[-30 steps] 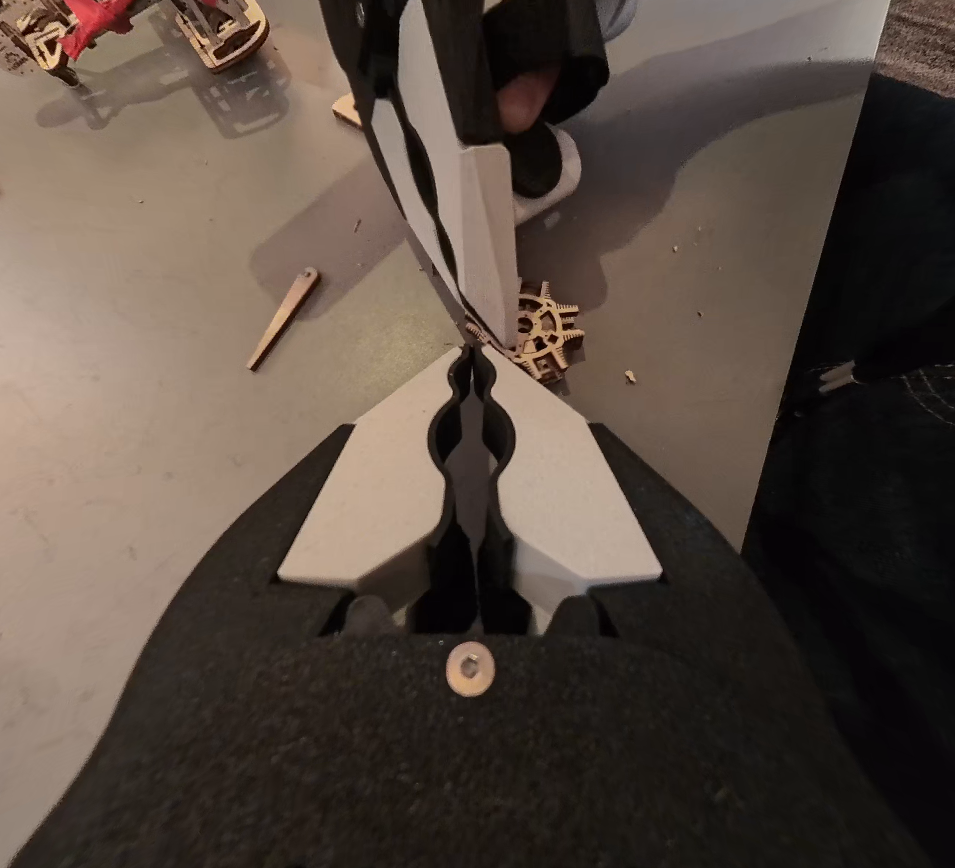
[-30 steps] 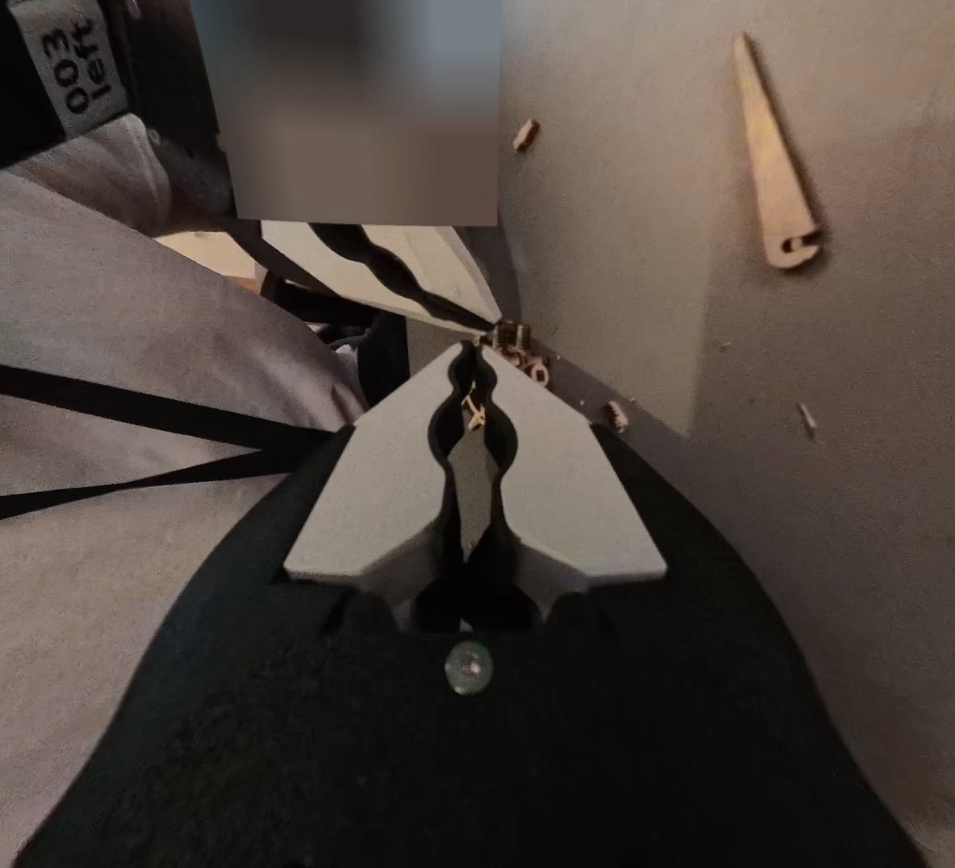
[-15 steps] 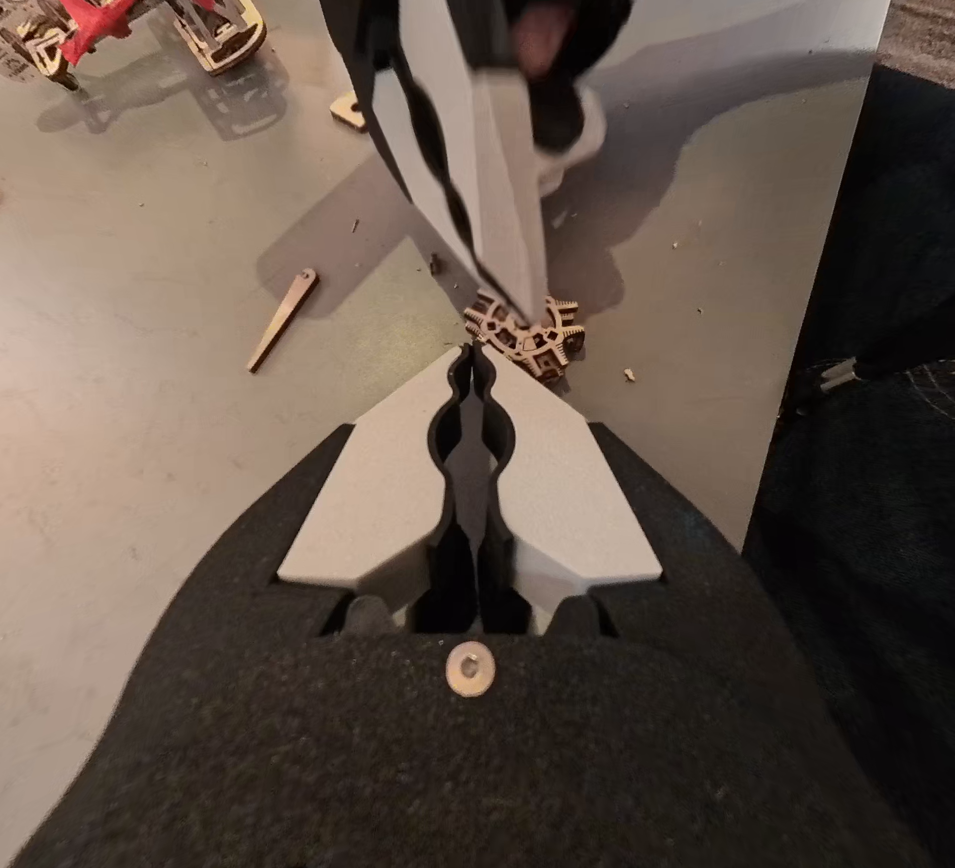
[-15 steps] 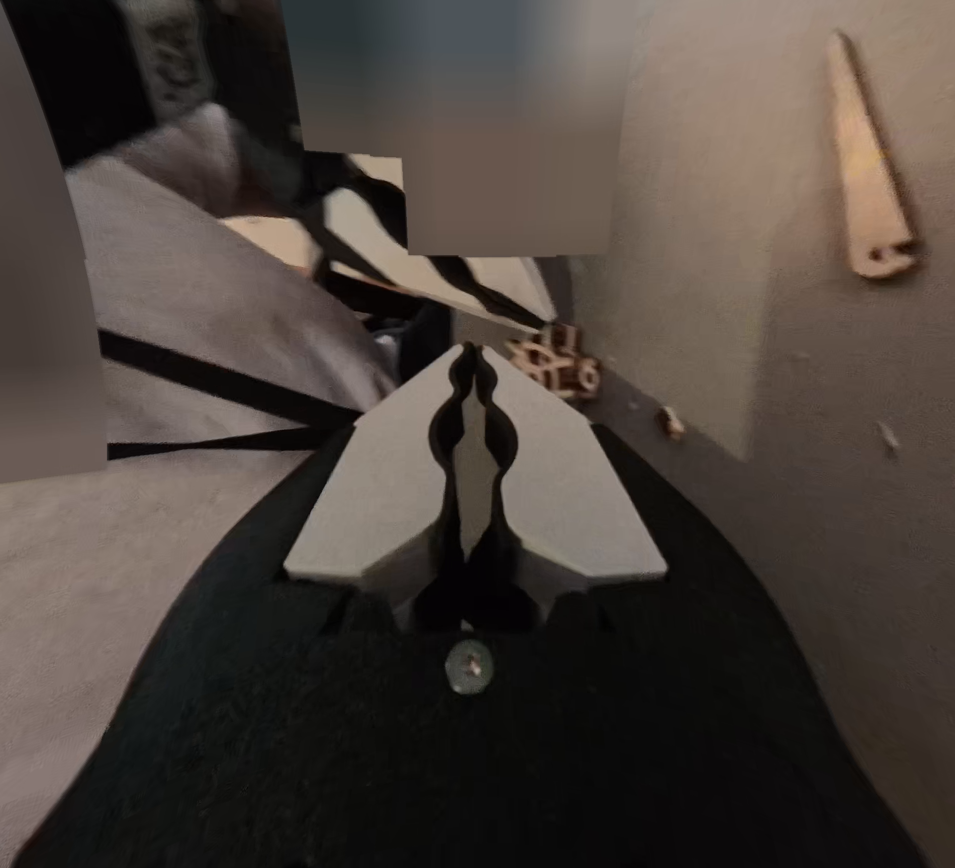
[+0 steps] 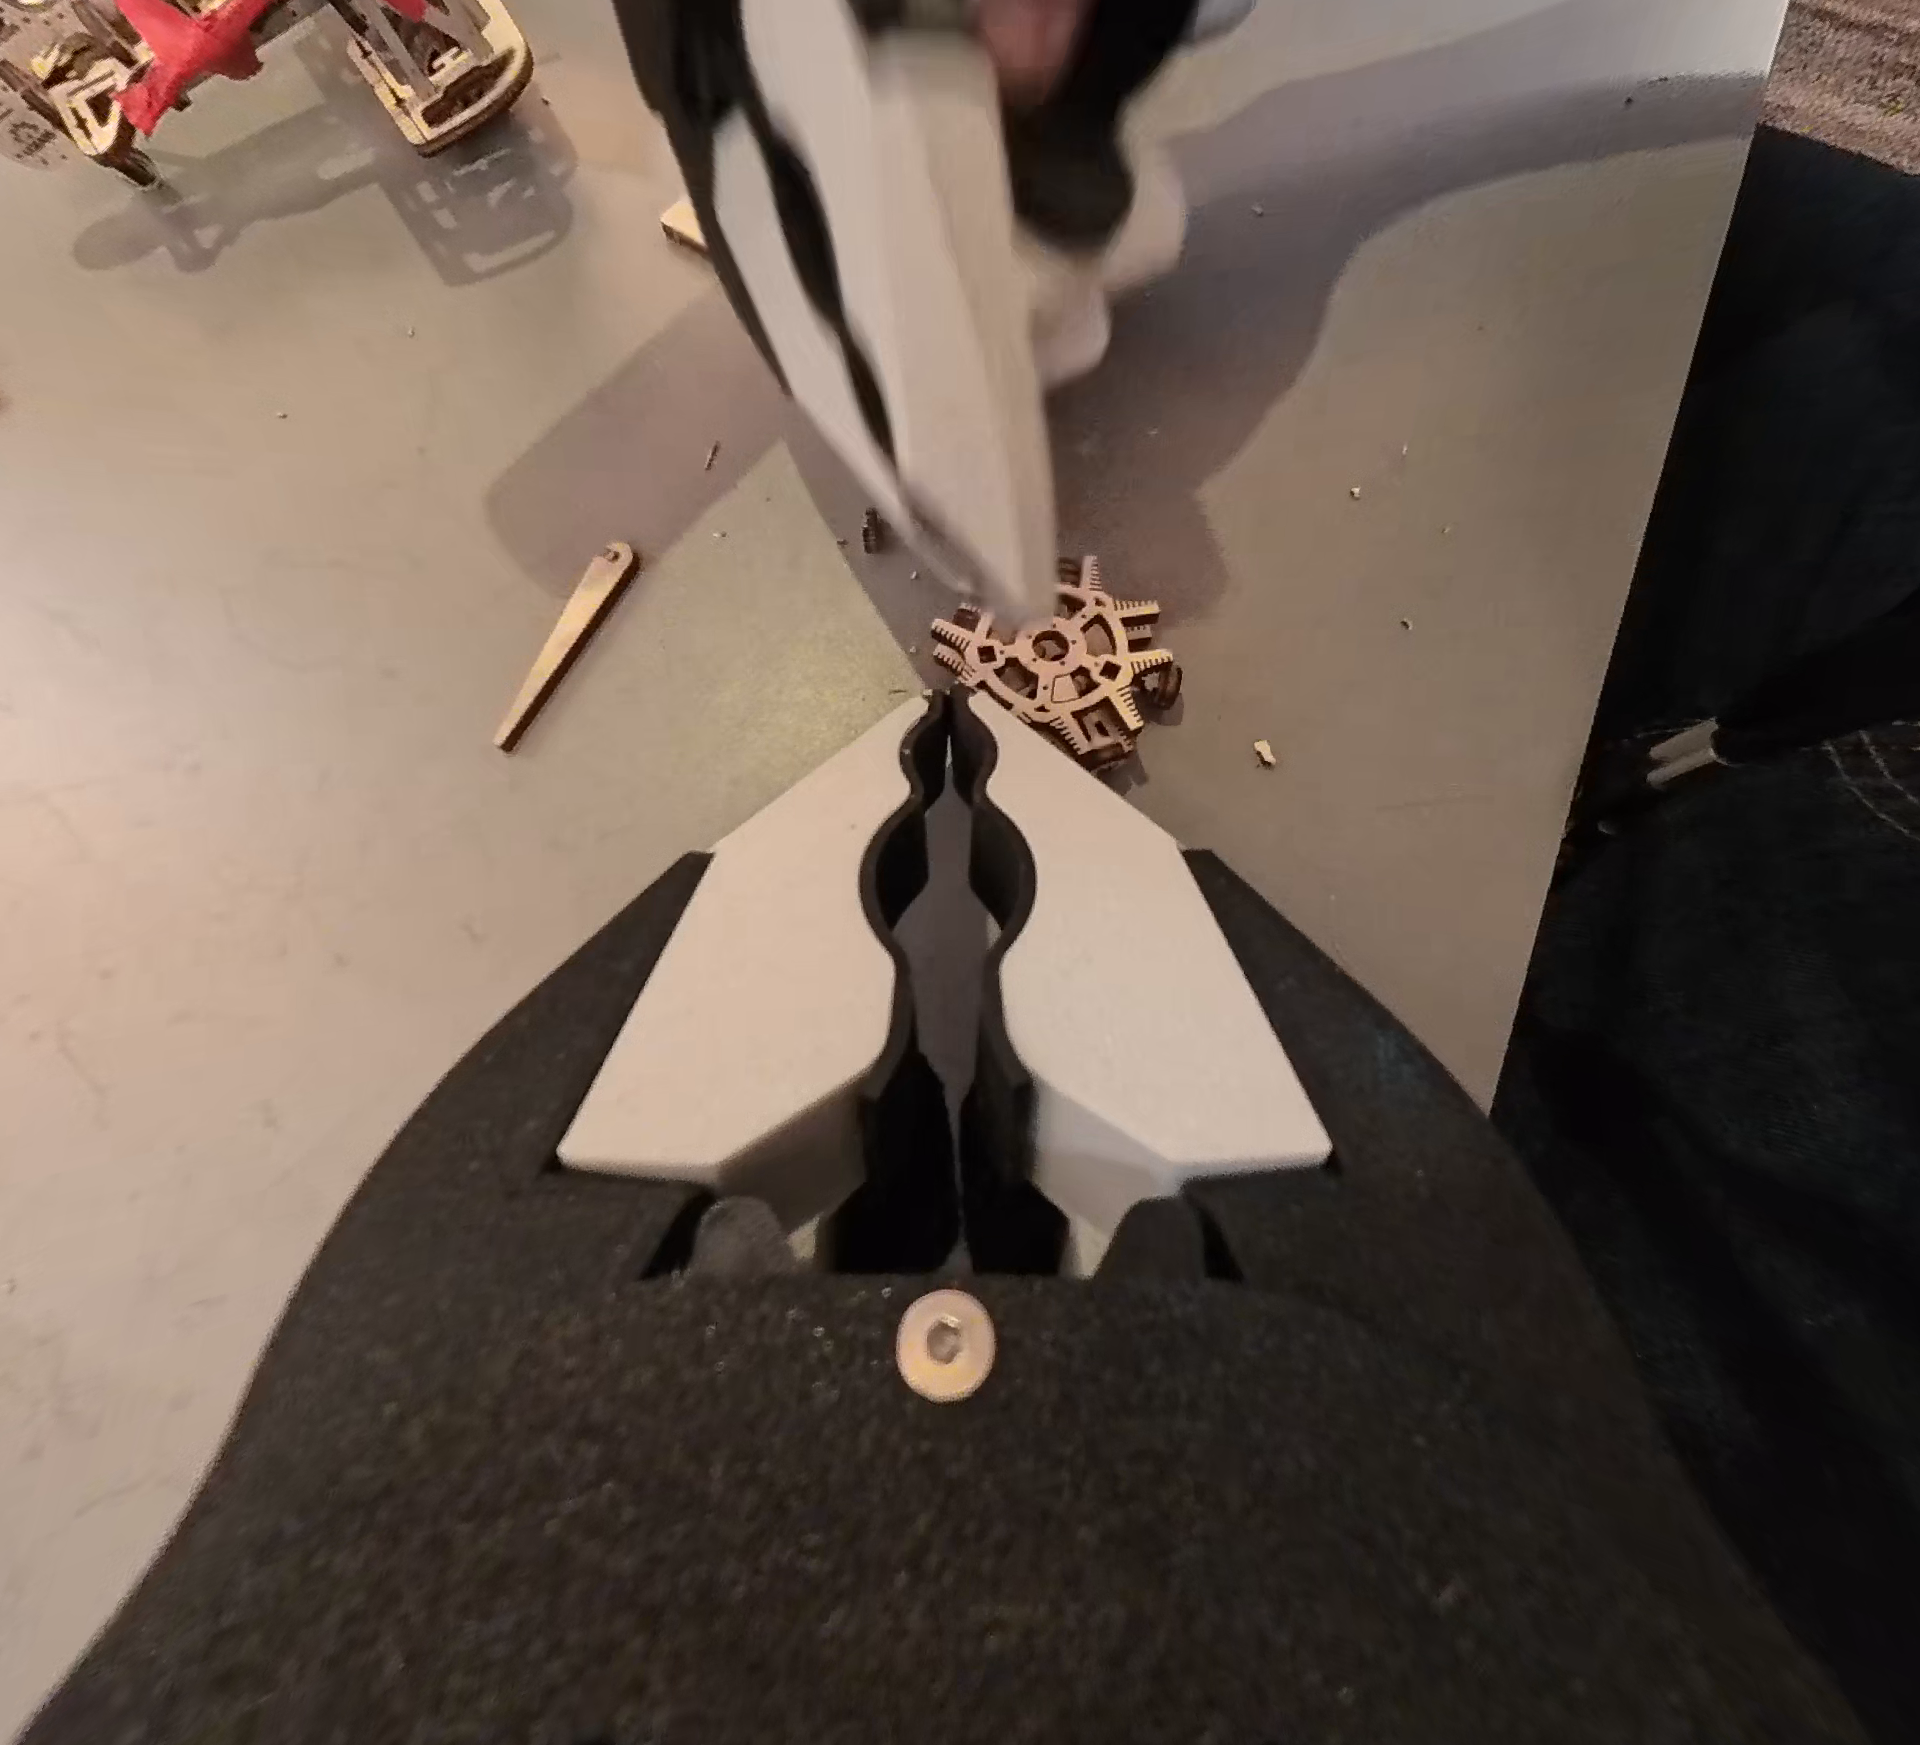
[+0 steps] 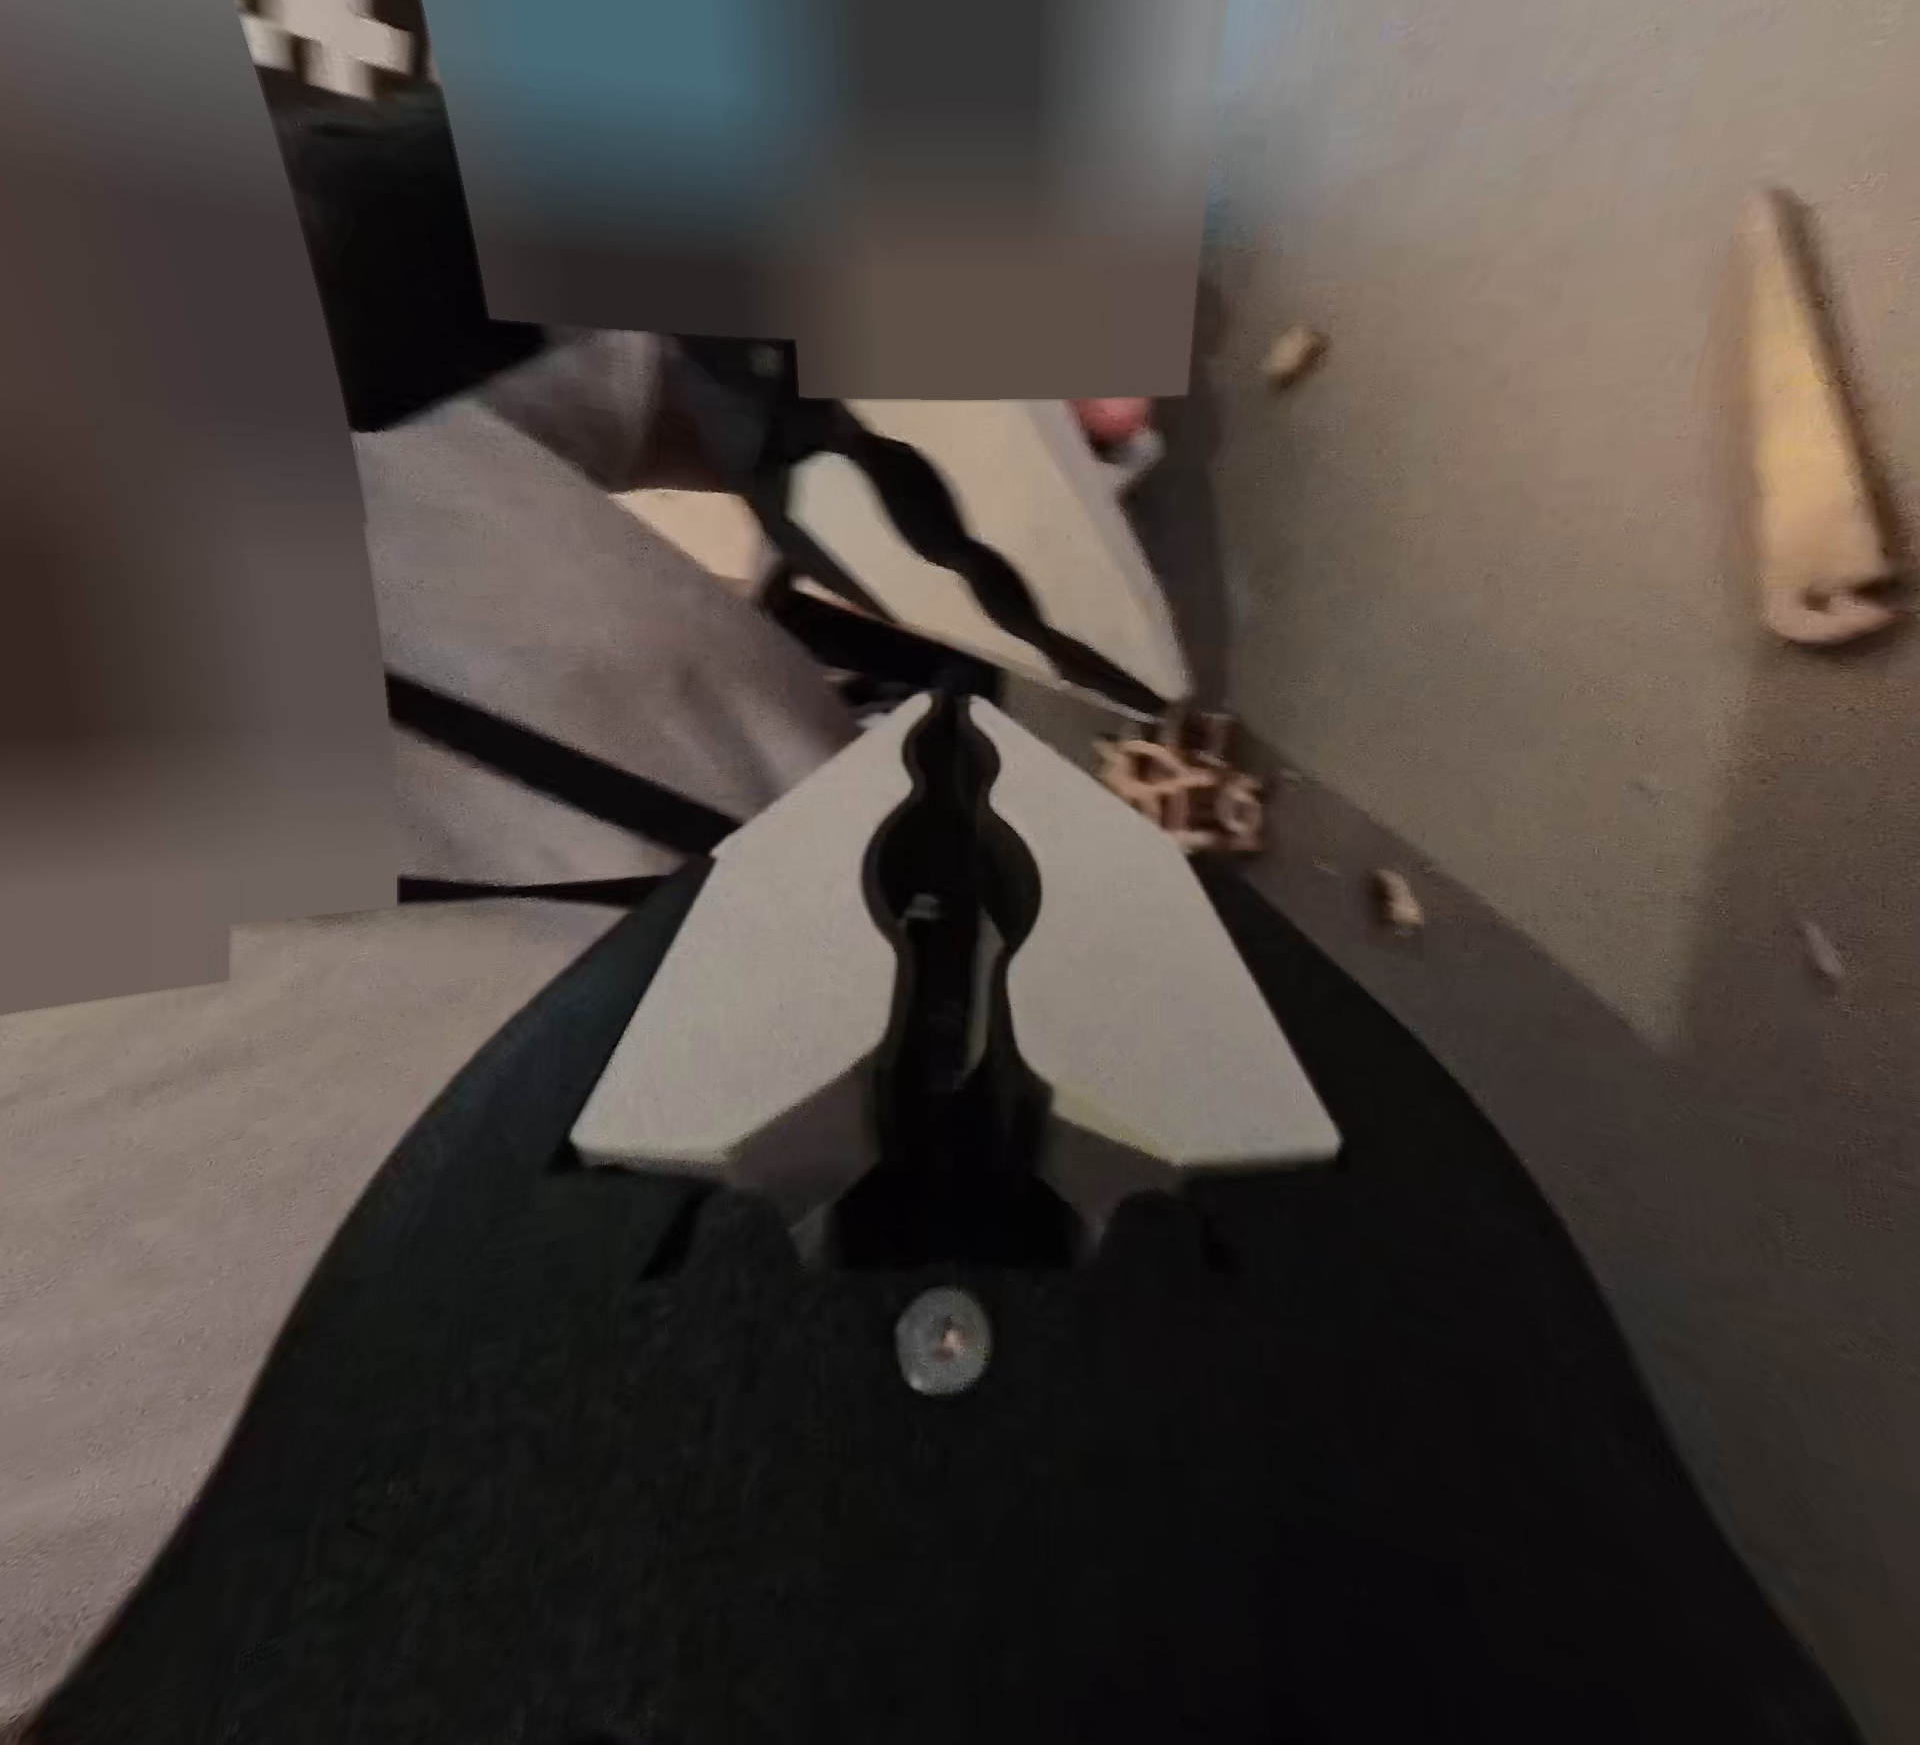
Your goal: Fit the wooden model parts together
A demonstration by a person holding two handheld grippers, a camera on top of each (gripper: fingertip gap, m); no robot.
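A round wooden gear part (image 5: 1060, 667) lies flat on the grey table (image 5: 260, 864), just beyond my left gripper (image 5: 951, 708). The left gripper is shut and nothing shows between its tips. My right gripper (image 5: 997, 594) reaches down from above, blurred, with its tip at the gear's far edge; I cannot tell whether it touches. In the right wrist view the right gripper (image 6: 951, 708) is shut with nothing clearly held. There the gear (image 6: 1184, 791) lies to its right, under the left gripper's tip (image 6: 1153, 687).
A tapered wooden stick (image 5: 566, 646) lies left of the gear and also shows in the right wrist view (image 6: 1808, 469). A part-built wooden model with red tape (image 5: 260, 2) stands at the far left. The table edge (image 5: 1558, 760) runs close on the right. Small chips lie scattered.
The right gripper has lifted and swung off the gear, leaving it more exposed. A small wooden bit seen between its jaws a second ago no longer shows. The left gripper stays shut.
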